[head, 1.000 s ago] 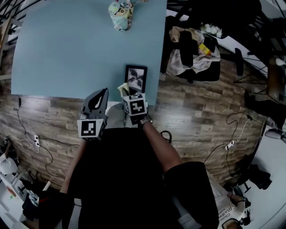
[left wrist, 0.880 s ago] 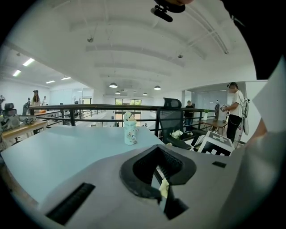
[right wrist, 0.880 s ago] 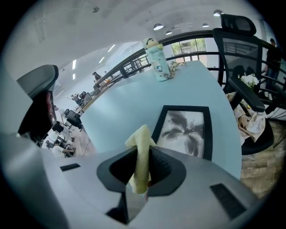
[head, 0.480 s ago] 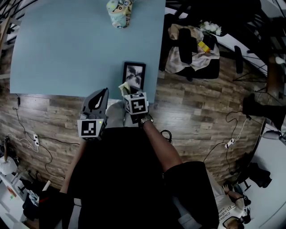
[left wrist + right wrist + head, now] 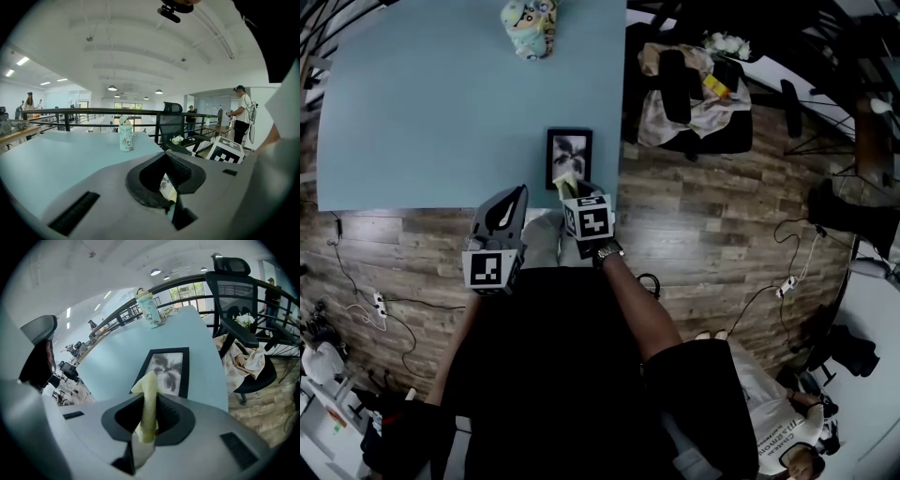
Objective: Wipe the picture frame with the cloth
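Note:
A black picture frame (image 5: 568, 157) with a grey flower print lies flat near the right front corner of the light blue table (image 5: 422, 112). My right gripper (image 5: 570, 190) is shut on a pale yellow cloth (image 5: 564, 183), which hangs just at the frame's near edge. In the right gripper view the cloth (image 5: 147, 397) stands upright between the jaws of the right gripper (image 5: 149, 420), with the frame (image 5: 166, 365) right beyond it. My left gripper (image 5: 514, 199) hovers at the table's front edge, left of the frame, shut and holding nothing (image 5: 166, 180).
A patterned mint tumbler (image 5: 530, 23) stands at the table's far edge. A black office chair (image 5: 689, 94) draped with fabric sits right of the table on the wood floor. Cables (image 5: 783, 281) lie on the floor. People stand far off beyond a railing (image 5: 70, 112).
The head view has swung, so the table and frame sit further left in it. Both grippers stay about where they were, and the cloth remains in the right jaws.

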Demonstrator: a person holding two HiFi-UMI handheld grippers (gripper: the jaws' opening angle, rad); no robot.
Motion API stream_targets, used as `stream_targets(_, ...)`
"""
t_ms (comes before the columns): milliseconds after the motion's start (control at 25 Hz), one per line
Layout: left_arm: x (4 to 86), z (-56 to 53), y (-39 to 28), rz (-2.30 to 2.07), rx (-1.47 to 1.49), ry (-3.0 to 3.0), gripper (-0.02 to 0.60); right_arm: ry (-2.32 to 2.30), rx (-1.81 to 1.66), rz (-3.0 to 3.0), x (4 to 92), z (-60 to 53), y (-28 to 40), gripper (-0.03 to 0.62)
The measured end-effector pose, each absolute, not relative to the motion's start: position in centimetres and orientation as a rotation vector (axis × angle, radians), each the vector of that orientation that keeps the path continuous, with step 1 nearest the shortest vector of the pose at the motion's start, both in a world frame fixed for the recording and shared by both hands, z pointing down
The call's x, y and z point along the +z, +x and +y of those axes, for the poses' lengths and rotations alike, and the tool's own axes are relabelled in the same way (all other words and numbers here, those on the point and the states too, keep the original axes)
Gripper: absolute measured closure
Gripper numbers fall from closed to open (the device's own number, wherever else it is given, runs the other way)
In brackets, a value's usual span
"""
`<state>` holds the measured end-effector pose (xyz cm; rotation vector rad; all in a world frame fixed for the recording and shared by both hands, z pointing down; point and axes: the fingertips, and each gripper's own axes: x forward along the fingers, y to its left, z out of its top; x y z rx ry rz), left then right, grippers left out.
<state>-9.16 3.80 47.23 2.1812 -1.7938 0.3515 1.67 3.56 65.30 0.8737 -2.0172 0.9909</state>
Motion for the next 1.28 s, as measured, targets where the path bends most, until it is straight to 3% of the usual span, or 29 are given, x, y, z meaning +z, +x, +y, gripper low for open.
stream_targets(1280,47.9,-0.7,-5.1,-1.639,0.357,2.305,0.584,1.041,1.048,-1.961,65.0,0.4,7.0,0.536)
